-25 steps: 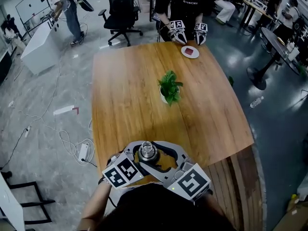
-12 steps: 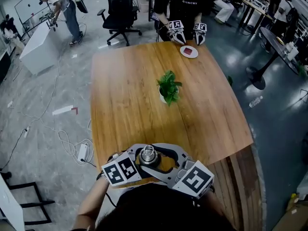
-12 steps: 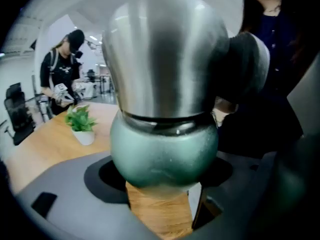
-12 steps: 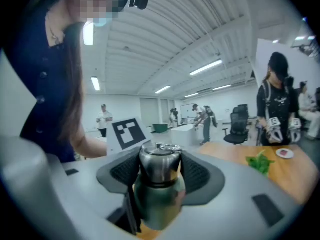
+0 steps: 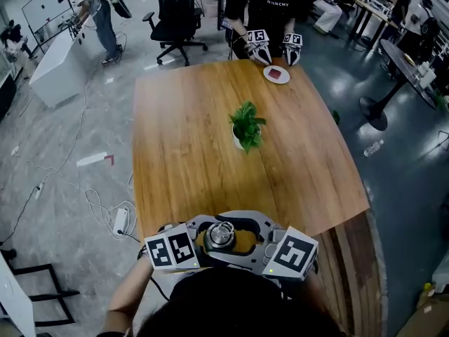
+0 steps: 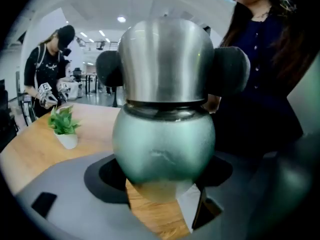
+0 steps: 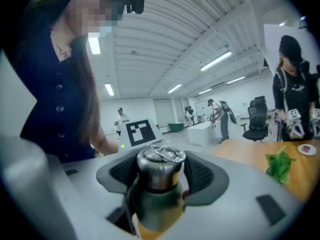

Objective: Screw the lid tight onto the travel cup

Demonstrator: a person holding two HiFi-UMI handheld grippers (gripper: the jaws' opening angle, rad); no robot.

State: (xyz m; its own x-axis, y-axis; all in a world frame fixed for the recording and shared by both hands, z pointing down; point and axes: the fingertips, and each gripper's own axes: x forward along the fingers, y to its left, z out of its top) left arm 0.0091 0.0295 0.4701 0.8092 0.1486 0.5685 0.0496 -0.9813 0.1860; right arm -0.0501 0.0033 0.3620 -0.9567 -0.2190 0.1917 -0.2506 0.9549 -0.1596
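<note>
As L hand-held gripper (image 6: 161, 186) clamps cup (image 6: 163, 144), base blurry

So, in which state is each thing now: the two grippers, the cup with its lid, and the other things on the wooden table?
Green bulbous metal travel cup: upright, held.
Steel lid: seated on the cup; how tight cannot be told.
Left gripper: shut on the cup's body.
Right gripper: shut on the lid.
Small green plant in a white pot: upright, untouched.
Small white plate: carrying something red.
</note>
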